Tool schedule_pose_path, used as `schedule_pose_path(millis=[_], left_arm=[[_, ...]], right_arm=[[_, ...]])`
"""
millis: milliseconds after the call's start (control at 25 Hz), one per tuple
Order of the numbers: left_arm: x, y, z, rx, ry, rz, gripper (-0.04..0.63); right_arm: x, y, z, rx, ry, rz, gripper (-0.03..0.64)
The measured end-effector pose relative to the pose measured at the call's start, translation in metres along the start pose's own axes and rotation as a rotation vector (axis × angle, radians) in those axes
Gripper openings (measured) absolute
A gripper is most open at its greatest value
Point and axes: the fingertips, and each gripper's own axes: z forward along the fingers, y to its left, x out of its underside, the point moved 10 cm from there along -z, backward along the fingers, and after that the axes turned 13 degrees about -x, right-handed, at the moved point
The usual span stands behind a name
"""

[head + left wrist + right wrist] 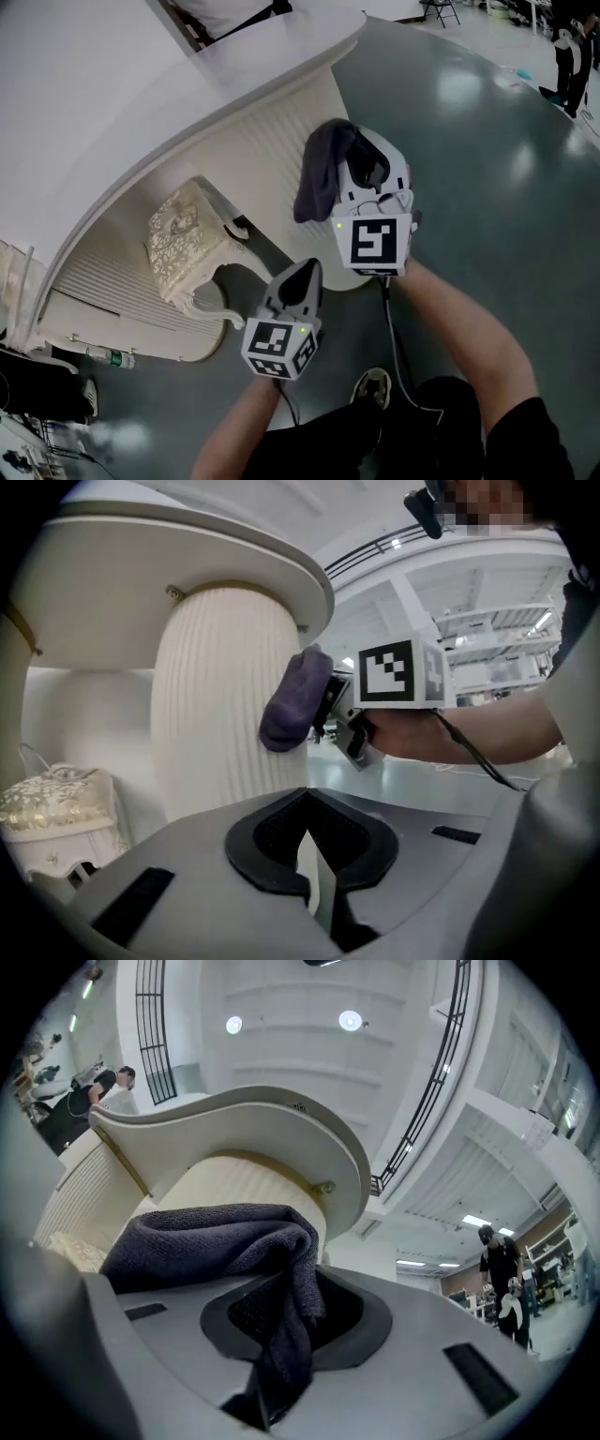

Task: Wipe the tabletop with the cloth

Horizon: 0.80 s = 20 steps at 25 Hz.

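Nearest the person, the left gripper (305, 270) sits low with its jaws pressed together on nothing, probably kept out of the way as the spare hand. Just beyond it, the right gripper (356, 150) has its jaws clamped on one fold of the dark cloth (322, 175). The rest of the cloth drapes free, ready to serve as a wiping pad. It hangs beside the ribbed base (253, 141), under the counter (141, 84) rim, so wiping looks not yet begun.
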Motion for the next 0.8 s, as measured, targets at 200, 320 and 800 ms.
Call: schedule_pose_path(millis=[200,320,800], left_arm=[[0.036,-0.015,0.009,0.061,0.060,0.038,0.003],[0.054,-0.015,0.018,0.079,0.080,0.048,0.003],[0.137,-0.007,0.033,0.099,0.233,0.049,0.003]], right_arm=[[0.052,0.011,-0.015,0.026,0.067,0.025,0.063],[0.083,0.022,-0.020,0.033,0.111,0.045,0.063],[0.199,0.057,-0.053,0.012,0.337,0.045,0.062]])
